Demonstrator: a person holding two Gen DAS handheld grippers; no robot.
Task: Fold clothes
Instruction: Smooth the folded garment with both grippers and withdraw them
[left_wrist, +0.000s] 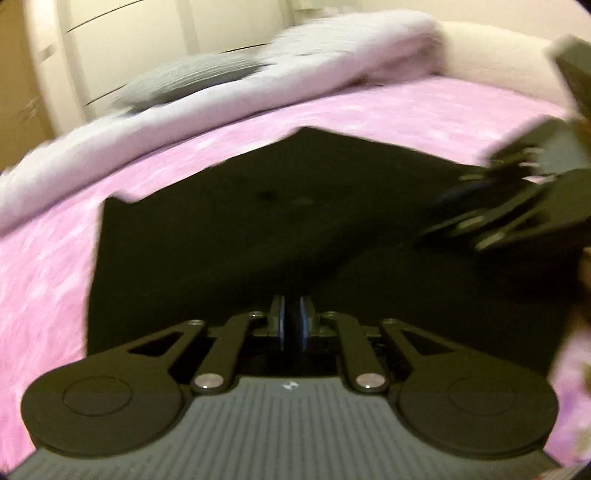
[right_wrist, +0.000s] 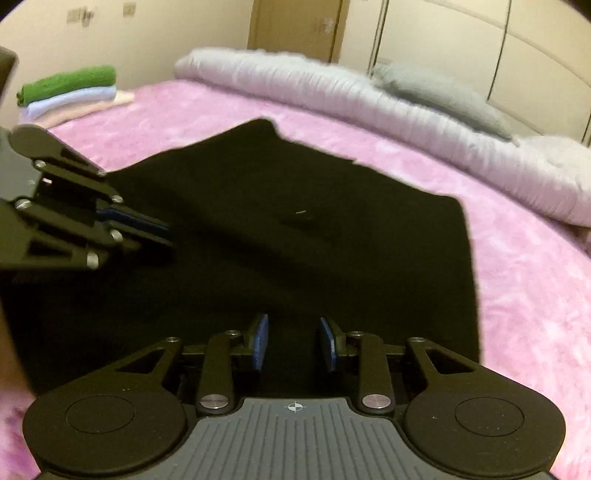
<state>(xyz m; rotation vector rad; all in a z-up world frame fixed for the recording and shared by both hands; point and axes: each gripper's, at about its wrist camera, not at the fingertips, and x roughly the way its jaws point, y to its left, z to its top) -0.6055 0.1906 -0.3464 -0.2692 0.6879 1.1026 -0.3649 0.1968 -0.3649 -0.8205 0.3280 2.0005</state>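
A black garment (left_wrist: 258, 229) lies spread flat on the pink bedspread (left_wrist: 48, 266); it also fills the middle of the right wrist view (right_wrist: 295, 229). My left gripper (left_wrist: 291, 321) is over the garment's near part with its blue pads almost together; whether cloth is between them I cannot tell. It also shows at the left of the right wrist view (right_wrist: 162, 232). My right gripper (right_wrist: 293, 343) is open above the garment's near edge, nothing between its pads. It appears blurred at the right of the left wrist view (left_wrist: 443, 218).
A rolled pale quilt (right_wrist: 332, 96) and a grey pillow (right_wrist: 439, 92) lie along the bed's far side. A stack of folded clothes, green on top (right_wrist: 70, 83), sits at the far left corner. Wardrobe doors (right_wrist: 480, 44) stand behind.
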